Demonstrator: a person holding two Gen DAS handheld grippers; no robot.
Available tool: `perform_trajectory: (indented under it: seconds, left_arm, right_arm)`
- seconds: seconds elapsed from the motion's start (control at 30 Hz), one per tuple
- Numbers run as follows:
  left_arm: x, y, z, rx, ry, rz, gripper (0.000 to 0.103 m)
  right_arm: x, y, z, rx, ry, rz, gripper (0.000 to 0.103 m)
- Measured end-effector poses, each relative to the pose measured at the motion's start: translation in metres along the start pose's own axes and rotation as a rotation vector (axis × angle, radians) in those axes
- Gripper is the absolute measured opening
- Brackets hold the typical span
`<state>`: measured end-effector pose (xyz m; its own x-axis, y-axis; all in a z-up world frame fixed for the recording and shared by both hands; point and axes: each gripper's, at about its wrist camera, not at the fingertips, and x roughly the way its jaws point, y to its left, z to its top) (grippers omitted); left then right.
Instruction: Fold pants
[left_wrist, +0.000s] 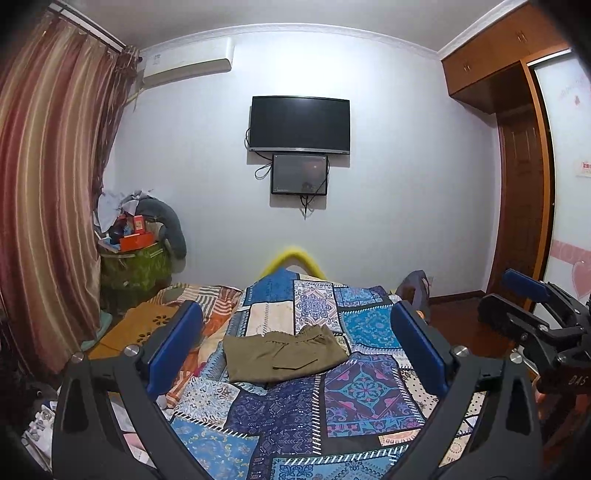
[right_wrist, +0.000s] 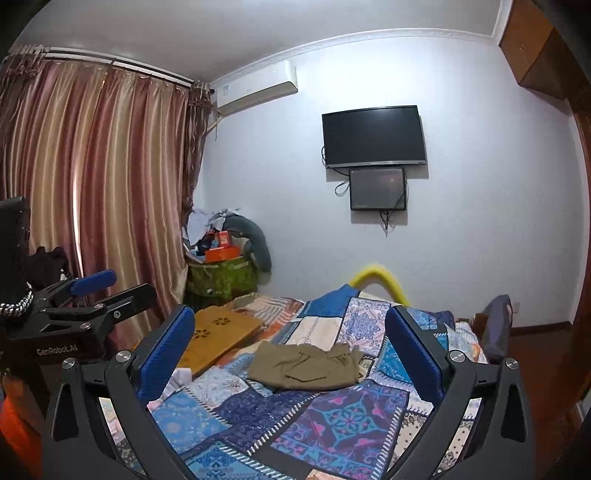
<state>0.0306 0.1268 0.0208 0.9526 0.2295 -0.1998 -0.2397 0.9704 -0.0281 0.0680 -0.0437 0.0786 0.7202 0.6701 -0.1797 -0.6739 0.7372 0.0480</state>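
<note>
Olive-green pants (left_wrist: 284, 355) lie folded into a compact rectangle on the blue patchwork bedspread (left_wrist: 295, 413); they also show in the right wrist view (right_wrist: 308, 365). My left gripper (left_wrist: 295, 347) is open and empty, held above the bed short of the pants. My right gripper (right_wrist: 291, 354) is open and empty too, also held back from the pants. The right gripper shows at the right edge of the left wrist view (left_wrist: 517, 295), and the left gripper shows at the left edge of the right wrist view (right_wrist: 107, 291).
A yellow-brown perforated board (right_wrist: 218, 336) lies on the bed left of the pants. A cluttered green box (right_wrist: 221, 277) stands in the corner by the curtain (right_wrist: 92, 203). A TV (right_wrist: 373, 136) hangs on the far wall. A wooden wardrobe (left_wrist: 517, 184) stands at right.
</note>
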Motion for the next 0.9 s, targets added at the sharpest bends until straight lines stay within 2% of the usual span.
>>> perform_trajectory:
  seconds: [0.9]
  left_arm:
    - [0.0007, 0.0004, -0.0022, 0.000, 0.003, -0.009, 0.103]
  right_arm:
    - [0.0004, -0.0031, -0.0014, 0.008, 0.009, 0.002, 0.102]
